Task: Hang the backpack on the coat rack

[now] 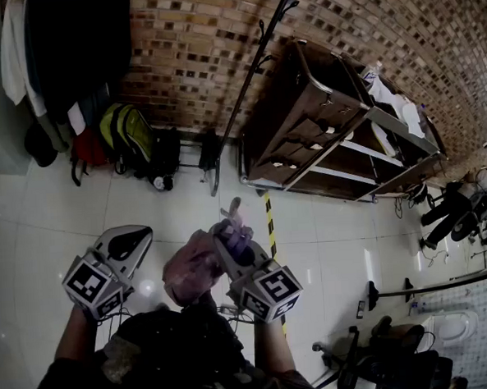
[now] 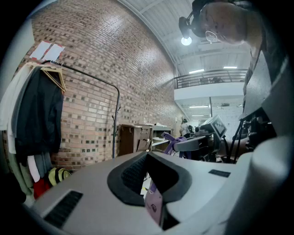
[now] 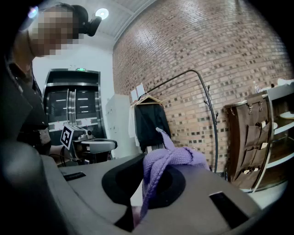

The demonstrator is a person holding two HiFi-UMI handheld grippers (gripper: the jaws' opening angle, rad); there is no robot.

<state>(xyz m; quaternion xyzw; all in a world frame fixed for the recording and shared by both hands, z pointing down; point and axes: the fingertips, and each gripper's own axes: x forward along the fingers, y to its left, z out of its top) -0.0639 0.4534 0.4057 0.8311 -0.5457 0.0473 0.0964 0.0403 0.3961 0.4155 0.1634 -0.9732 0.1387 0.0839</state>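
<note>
Pinching a lilac strap [image 3: 172, 158] btwn its pressed-together jaws, the right gripper [image 3: 148, 176] is carrying the pink-lilac backpack [image 1: 190, 268]; the strap is running down into the jaw slit and bunching over the top of the R jaw. In the head view the backpack is hanging in the air btwn the two grippers, over the tiled floor [image 1: 56, 217] and well apart from the brick wall [image 1: 201, 44] along the floor's far edge. The left gripper [image 2: 149, 176] is sitting just beside the bag w/ its jaws pressed together, and a thin lilac tab [image 2: 154, 205] w/ small print is sitting in the slit btwn them; whether that tab belongs to the bag cannot be told. The coat rack [image 1: 249, 78], a black pole w/ hooks at its top, is standing at the floor's far edge against the wall, and the bag is not touching it. At the far L corner of the floor, dark and white garments [image 1: 61, 44] are hanging on a rail, and a yellow-green bag [image 1: 128, 131] is lying below them at the foot of the wall. Toward the far R edge a brown shelf cart [image 1: 322, 127] is standing next to the rack. A yellow-black tape strip [image 1: 269, 221] is running across the floor from the cart toward the R gripper.
</note>
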